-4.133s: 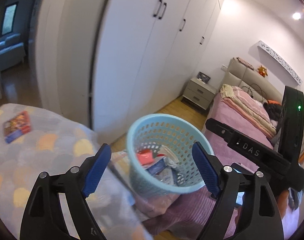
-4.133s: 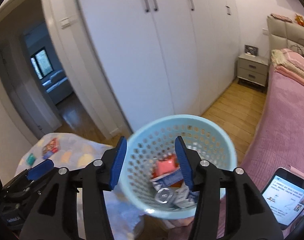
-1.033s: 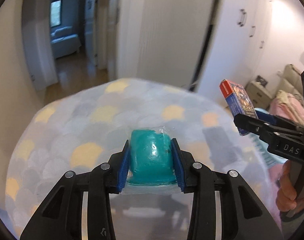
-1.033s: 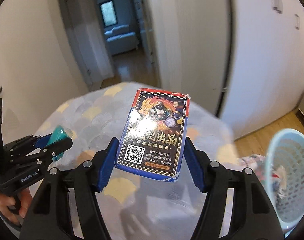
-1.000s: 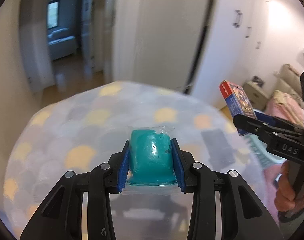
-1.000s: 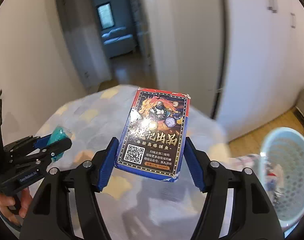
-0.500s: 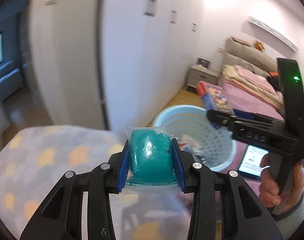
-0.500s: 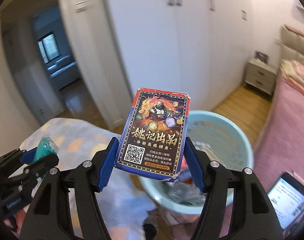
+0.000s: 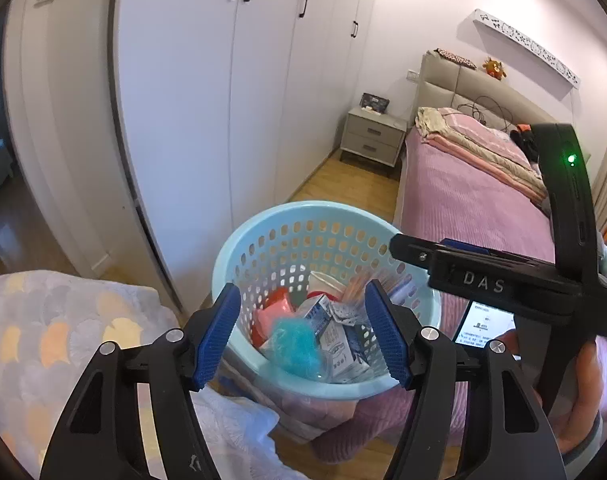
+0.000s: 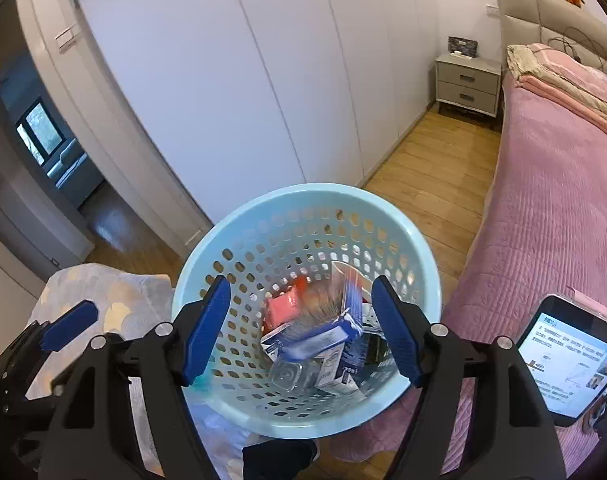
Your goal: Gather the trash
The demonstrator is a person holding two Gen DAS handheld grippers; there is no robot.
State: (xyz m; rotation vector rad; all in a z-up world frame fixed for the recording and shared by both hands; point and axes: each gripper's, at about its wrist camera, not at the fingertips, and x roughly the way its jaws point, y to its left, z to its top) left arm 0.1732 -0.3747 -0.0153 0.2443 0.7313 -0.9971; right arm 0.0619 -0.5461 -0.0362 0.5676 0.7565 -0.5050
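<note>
Trash dropped, both my grippers now empty.
Teal packet [image 9: 297, 344] and card box [image 10: 323, 330] left my spread left gripper [image 9: 303, 330] and right gripper [image 10: 299, 326], now in the basket [image 10: 239, 236].

Basket [image 10: 239, 236] mouth open from above, inside crowded with trash [image 10: 319, 340]. Both grippers, left [image 9: 303, 330] and right [image 10: 303, 328], hover there, jaws apart. Bed [image 10: 543, 208] flanks right, blanket surface [image 9: 43, 332] left, wardrobe [image 10: 223, 80] behind.

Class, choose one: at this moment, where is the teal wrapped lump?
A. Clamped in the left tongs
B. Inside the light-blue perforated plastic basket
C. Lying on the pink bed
B: the teal wrapped lump lies among the trash inside the light-blue perforated plastic basket, and the left tongs are open and empty.
</note>
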